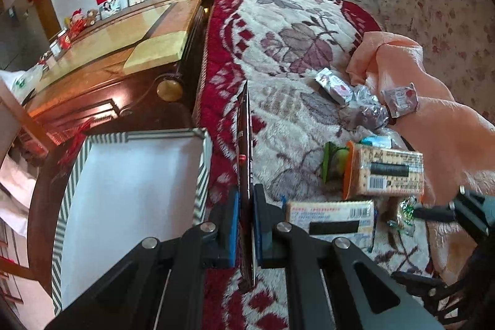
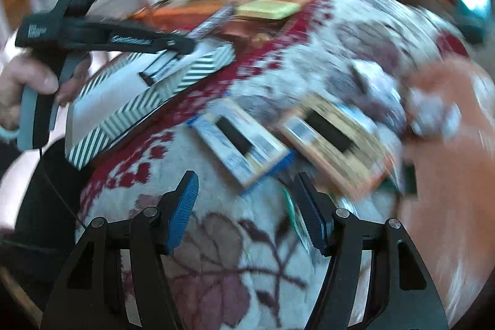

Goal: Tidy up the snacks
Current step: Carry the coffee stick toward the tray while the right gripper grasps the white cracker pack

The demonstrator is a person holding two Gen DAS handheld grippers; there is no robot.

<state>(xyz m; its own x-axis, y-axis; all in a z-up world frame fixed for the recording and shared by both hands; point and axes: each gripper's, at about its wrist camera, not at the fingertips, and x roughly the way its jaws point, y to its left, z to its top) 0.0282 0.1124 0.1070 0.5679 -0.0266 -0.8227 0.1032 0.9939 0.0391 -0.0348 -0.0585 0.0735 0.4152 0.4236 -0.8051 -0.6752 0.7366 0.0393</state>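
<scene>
My left gripper (image 1: 246, 221) is shut on a flat dark snack packet (image 1: 245, 150), held edge-on just right of a white box with a striped rim (image 1: 136, 194). On the red and cream blanket lie an orange-edged cracker pack (image 1: 386, 172), a blue-edged cracker pack (image 1: 334, 220), a green packet (image 1: 334, 161) and several small wrapped snacks (image 1: 365, 101). My right gripper (image 2: 247, 209) is open and empty above the blanket, just short of the blue-edged cracker pack (image 2: 244, 141). This view is blurred. The left gripper (image 2: 182, 47) shows over the box (image 2: 130, 104).
A peach cloth (image 1: 433, 113) lies on the right of the blanket. A wooden table (image 1: 117, 51) stands left of the bed behind the box. A floral sofa (image 1: 439, 11) is at the far right.
</scene>
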